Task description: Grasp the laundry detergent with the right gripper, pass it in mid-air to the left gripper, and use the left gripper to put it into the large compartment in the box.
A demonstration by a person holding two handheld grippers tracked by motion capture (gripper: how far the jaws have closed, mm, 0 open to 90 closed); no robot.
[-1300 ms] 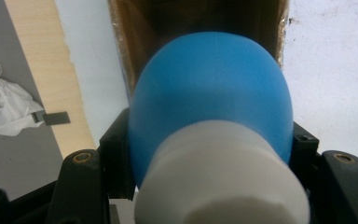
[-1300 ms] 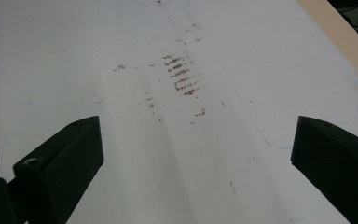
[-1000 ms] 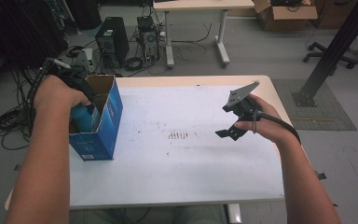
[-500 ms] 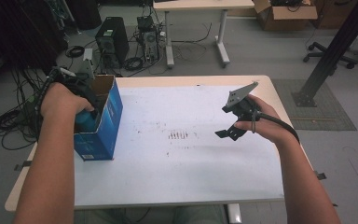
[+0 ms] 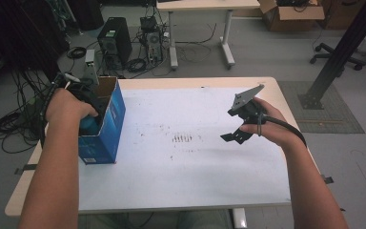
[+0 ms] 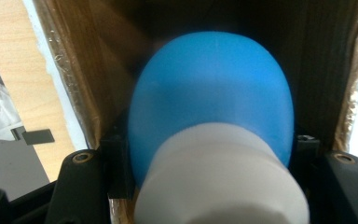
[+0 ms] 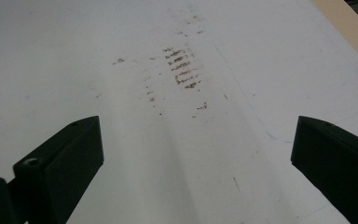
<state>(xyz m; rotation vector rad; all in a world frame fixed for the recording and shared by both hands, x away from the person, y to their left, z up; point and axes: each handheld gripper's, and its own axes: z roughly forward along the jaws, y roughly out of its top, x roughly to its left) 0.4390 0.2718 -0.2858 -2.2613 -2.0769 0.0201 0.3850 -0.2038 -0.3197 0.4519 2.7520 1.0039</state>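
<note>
An open blue cardboard box stands at the left edge of the table. My left gripper reaches down into it, shut on a blue bulb. In the left gripper view the bulb's round blue globe and white base sit between the black jaws of the left gripper, with the box's brown inner walls around them. My right gripper hovers over the right half of the table, open, with nothing between the jaws of the right gripper.
A white sheet covers the tabletop and bears brown smudge marks near its middle. On the floor behind are a computer tower and cables. A black post stands at the right.
My left hand has sunk a little, carrying the blue bulb lower into the box. The right hand and its gripper have stayed where they were.
</note>
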